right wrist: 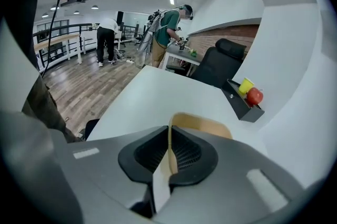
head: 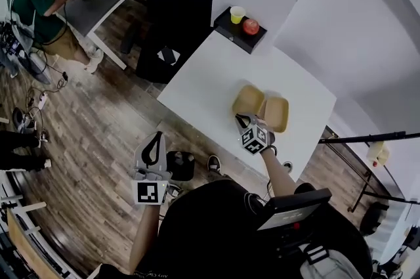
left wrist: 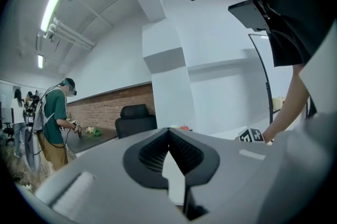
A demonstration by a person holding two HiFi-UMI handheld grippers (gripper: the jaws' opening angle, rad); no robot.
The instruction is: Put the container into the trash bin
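A tan clamshell container (head: 262,110) lies open on the white table (head: 203,81), near its front edge. My right gripper (head: 244,119) reaches down to the container's near left half. In the right gripper view the container (right wrist: 202,125) has its thin rim standing edge-on between the black pads, and the right gripper (right wrist: 169,152) is shut on that rim. My left gripper (head: 153,143) hangs over the wooden floor left of the table, pointing roughly level. In the left gripper view the left gripper (left wrist: 168,152) has its pads meeting with nothing between them. A small black bin (head: 180,165) stands on the floor by the table's near corner.
A black tray (head: 231,30) at the table's far corner holds a yellow cup (head: 237,14) and a red apple (head: 251,26). A black office chair (head: 174,8) stands behind the table. A person (head: 39,2) works at a dark desk far left. A black stand bar (head: 367,137) juts out at right.
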